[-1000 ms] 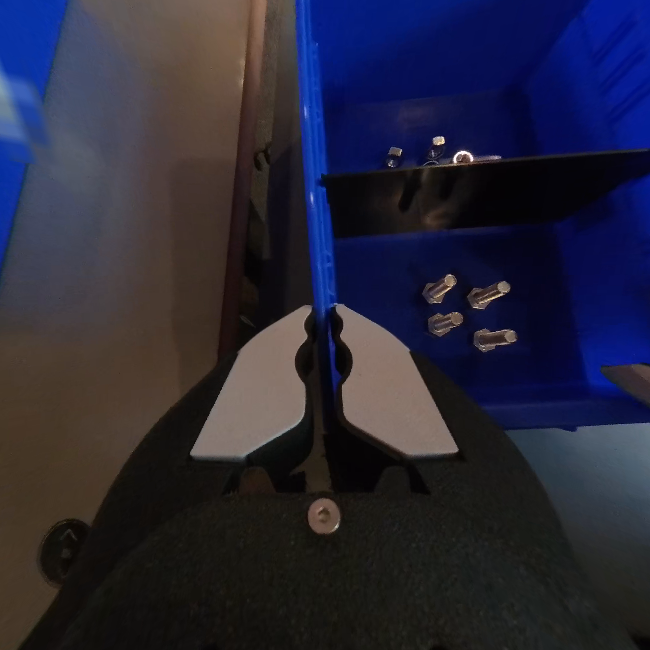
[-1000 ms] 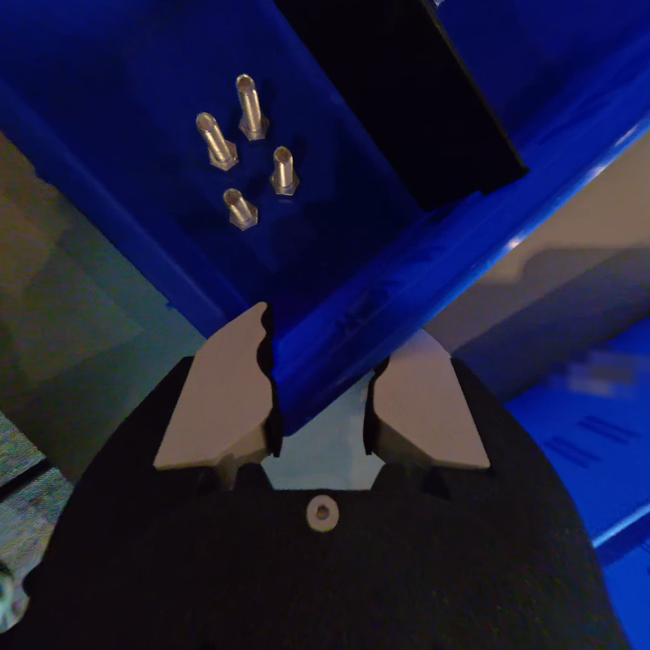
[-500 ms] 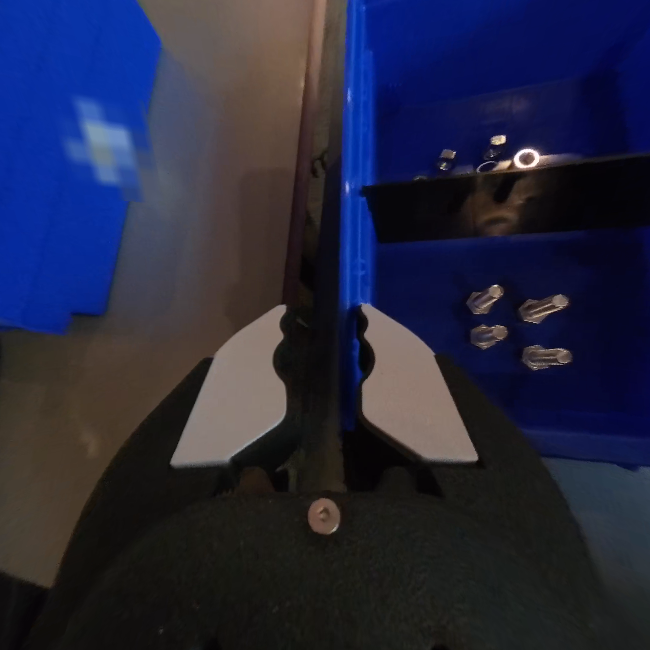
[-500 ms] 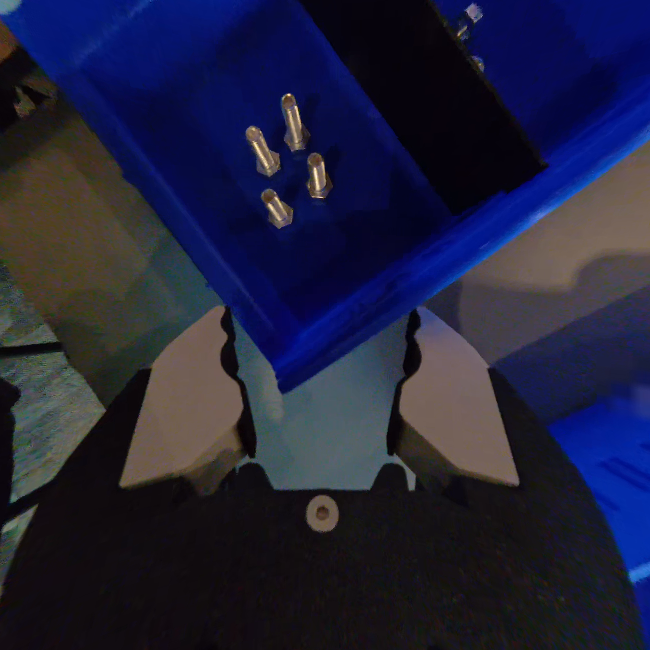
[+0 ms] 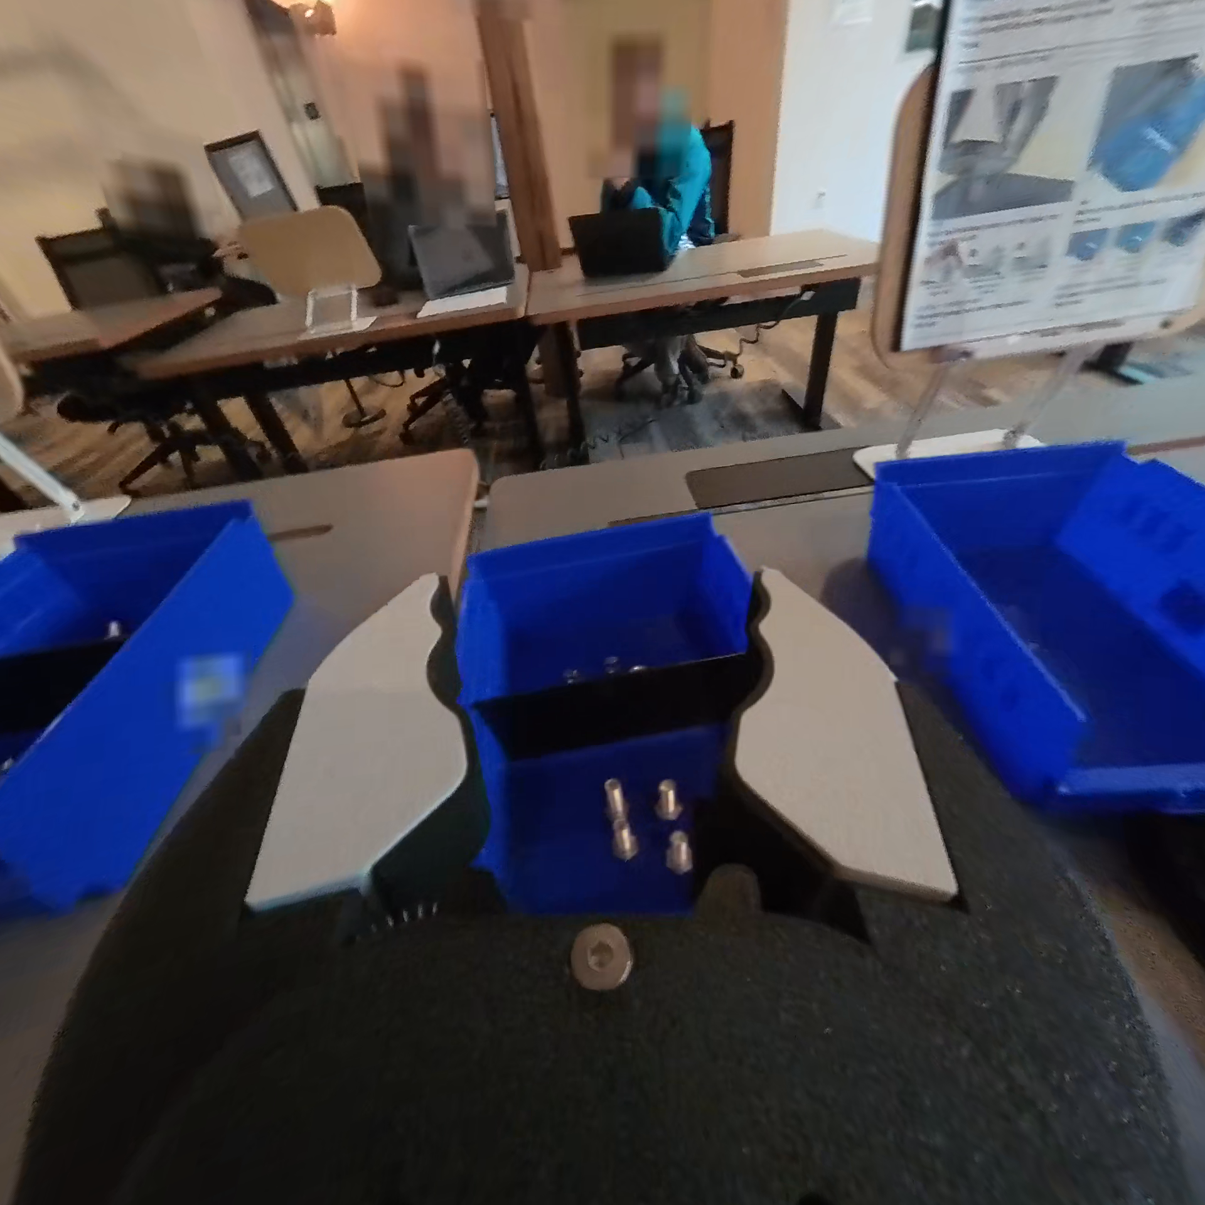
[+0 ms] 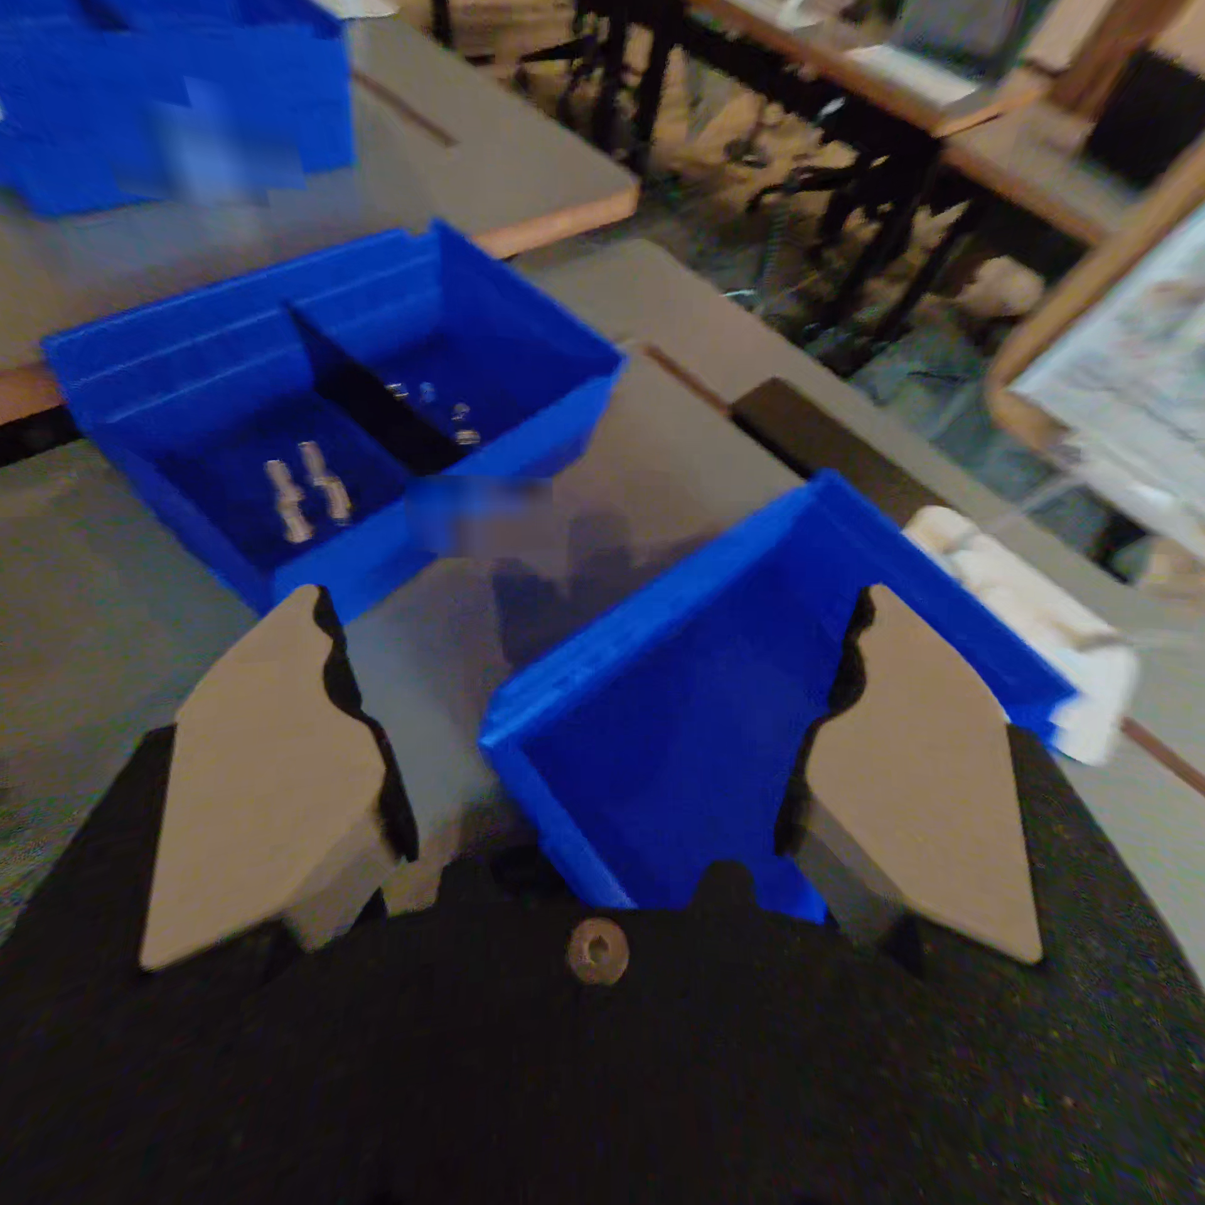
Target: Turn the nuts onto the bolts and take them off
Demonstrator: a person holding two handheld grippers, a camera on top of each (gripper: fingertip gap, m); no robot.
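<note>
A blue bin (image 5: 587,541) with a black divider (image 5: 606,704) stands on the grey table. Several silver bolts (image 5: 642,825) stand on their heads in its near compartment. A few nuts (image 5: 606,668) lie behind the divider. My left gripper (image 5: 598,580) is open and empty, raised above the bin, which shows between its fingers. In the right wrist view the same bin (image 6: 195,365) sits at the upper left with the bolts (image 6: 306,486) and nuts (image 6: 430,404). My right gripper (image 6: 593,590) is open and empty, above a second, empty blue bin (image 6: 684,717).
A third blue bin (image 5: 130,652) stands to the left, and the empty bin (image 5: 1043,619) to the right. A sign on a stand (image 5: 1056,163) rises at the back right, its white base (image 6: 1017,619) behind the empty bin. Desks, chairs and a seated person lie beyond the table.
My left gripper let go of the bin's side wall and my right gripper came off its corner. Both opened wide and drew back and up, away from the bin.
</note>
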